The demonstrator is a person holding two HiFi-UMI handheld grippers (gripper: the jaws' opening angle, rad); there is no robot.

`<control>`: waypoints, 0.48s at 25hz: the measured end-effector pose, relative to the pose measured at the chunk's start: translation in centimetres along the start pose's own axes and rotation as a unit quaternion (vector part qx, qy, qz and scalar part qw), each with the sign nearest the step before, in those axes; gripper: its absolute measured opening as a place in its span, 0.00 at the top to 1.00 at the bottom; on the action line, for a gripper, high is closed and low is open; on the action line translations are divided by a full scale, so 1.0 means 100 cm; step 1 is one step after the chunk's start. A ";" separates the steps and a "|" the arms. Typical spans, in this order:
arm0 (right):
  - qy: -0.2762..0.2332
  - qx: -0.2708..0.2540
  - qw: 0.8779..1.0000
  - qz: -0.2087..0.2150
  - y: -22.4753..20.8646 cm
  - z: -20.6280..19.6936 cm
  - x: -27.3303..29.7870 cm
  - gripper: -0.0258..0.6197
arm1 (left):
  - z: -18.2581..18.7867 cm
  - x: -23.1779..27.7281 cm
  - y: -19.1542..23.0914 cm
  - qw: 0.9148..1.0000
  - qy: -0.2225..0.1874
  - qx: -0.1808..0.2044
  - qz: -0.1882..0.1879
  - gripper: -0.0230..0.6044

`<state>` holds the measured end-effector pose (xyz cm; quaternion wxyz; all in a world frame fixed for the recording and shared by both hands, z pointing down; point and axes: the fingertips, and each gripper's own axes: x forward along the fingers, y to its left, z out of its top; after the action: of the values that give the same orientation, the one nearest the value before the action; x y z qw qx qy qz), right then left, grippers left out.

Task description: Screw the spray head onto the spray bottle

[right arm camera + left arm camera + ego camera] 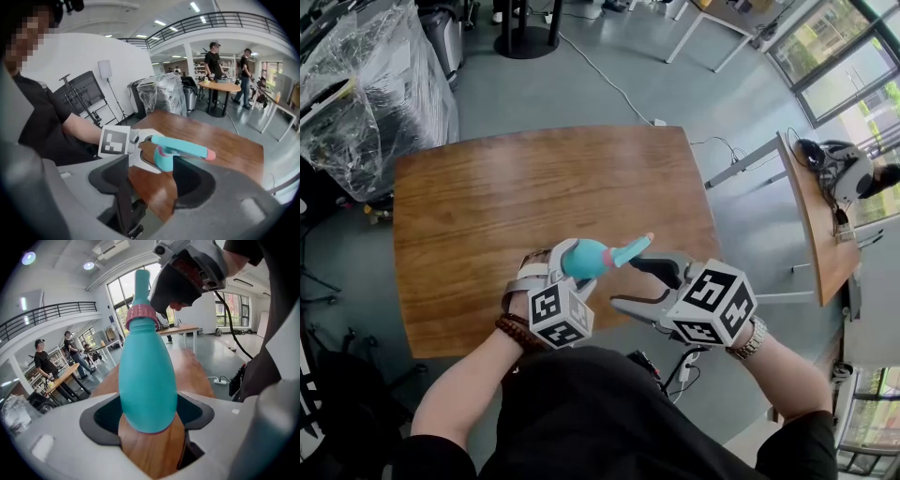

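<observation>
Over table (pixel 487 206) near edge, L gripper (pixel 150 420) is clamped on teal bottle (pixel 584 258) at its fat base, R gripper (pixel 154 180) has jaws wide & empty just beside the head (pixel 630 250), which sits on bottle's neck.

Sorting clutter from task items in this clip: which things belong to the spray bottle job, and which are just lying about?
Job: bottle, spray head, left gripper holding the bottle, open right gripper, wooden table.
Lying about: plastic-wrapped stack, side desk, power strip on the floor.
</observation>
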<state>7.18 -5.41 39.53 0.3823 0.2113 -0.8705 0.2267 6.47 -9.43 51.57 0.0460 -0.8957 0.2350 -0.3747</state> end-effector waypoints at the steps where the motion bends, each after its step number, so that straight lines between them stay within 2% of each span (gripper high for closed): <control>1: 0.009 -0.018 1.000 0.002 0.004 -0.001 0.000 0.52 | 0.002 -0.002 0.003 1.000 -0.010 -0.004 0.002 0.35; 6: 0.037 -0.072 0.997 0.008 0.011 -0.003 -0.014 0.52 | 0.010 -0.009 0.010 0.999 -0.047 -0.021 0.002 0.35; 8: 0.046 -0.114 0.992 0.004 0.016 0.001 -0.029 0.53 | 0.010 -0.011 0.011 0.999 -0.051 -0.018 0.003 0.35; 10: 0.048 -0.188 0.980 -0.032 0.016 0.018 -0.047 0.53 | 0.009 -0.013 0.013 0.999 -0.053 -0.009 0.003 0.35; 12: 0.041 -0.269 0.959 -0.080 0.008 0.035 -0.053 0.53 | 0.009 -0.014 0.012 0.999 -0.054 0.002 0.000 0.35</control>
<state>8.07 -5.69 33.24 0.4773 0.1603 -0.8631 -0.0386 5.79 -9.95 49.72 0.0606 -0.9147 0.2311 -0.3260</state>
